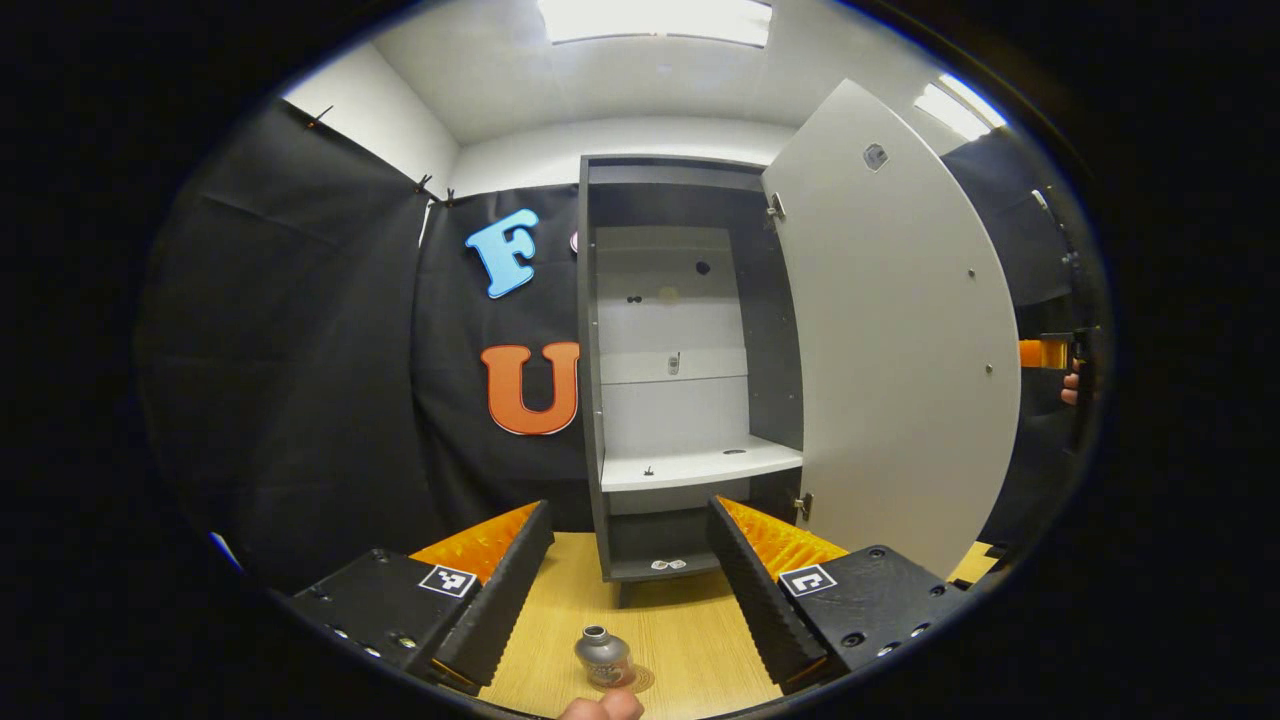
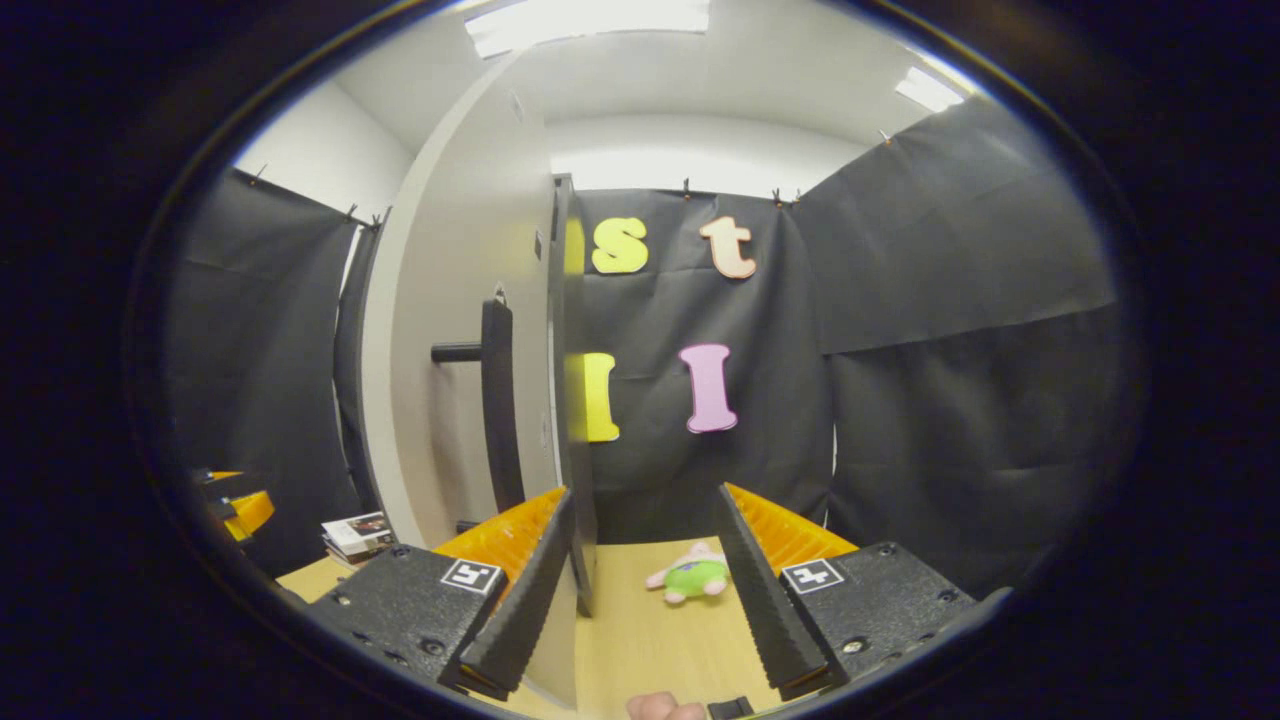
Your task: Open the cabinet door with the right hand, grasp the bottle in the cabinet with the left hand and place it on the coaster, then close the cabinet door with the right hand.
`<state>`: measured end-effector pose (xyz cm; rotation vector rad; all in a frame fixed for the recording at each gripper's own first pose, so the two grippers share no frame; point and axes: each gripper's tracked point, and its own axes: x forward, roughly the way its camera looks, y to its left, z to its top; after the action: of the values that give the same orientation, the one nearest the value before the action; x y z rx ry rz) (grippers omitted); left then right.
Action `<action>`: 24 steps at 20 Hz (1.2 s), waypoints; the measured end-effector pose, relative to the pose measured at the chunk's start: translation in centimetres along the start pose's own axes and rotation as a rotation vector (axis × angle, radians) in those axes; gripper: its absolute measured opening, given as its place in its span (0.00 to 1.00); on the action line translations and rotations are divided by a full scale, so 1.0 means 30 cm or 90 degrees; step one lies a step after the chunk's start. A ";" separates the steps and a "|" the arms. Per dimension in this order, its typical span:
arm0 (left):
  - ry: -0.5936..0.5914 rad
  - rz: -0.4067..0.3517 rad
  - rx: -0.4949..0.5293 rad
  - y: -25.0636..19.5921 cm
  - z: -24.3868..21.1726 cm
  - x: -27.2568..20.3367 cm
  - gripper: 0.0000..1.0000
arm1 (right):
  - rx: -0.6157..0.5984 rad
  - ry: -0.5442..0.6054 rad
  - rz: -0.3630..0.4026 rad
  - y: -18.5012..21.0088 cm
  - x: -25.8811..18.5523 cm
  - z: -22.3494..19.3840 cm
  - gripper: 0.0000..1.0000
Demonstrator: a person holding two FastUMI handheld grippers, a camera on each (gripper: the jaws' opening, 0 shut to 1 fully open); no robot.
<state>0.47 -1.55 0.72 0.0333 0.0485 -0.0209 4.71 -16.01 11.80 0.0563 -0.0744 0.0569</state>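
The bottle (image 1: 603, 655) looks like brushed metal with a soft sheen, standing on a table (image 1: 680, 630) of pale wood grain, smooth and matt. The cabinet (image 1: 690, 370) appears to be laminated board, grey and matt, and its door (image 1: 900, 340) is a smooth, dull, light panel carrying small metal hinges (image 1: 774, 208). The door's handle (image 2: 495, 400) looks matt black. A soft toy (image 2: 692, 577) on the far tabletop is plush cloth. The left gripper's fingers (image 1: 505, 590) are ribbed and matt.
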 end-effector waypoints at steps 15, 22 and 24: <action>0.030 -0.001 -0.011 0.062 -0.081 -0.028 0.94 | 0.003 -0.004 0.040 0.186 -0.015 0.002 0.84; 0.025 -0.005 -0.005 0.099 -0.086 -0.041 0.94 | 0.015 0.005 0.151 0.501 0.004 -0.026 0.84; 0.027 -0.005 -0.007 0.109 -0.089 -0.041 0.94 | 0.018 0.007 0.178 0.579 0.026 -0.029 0.84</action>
<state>-0.83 1.83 -1.78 0.0223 0.0905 -0.0283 4.54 1.41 11.92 0.0727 -0.0697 0.3382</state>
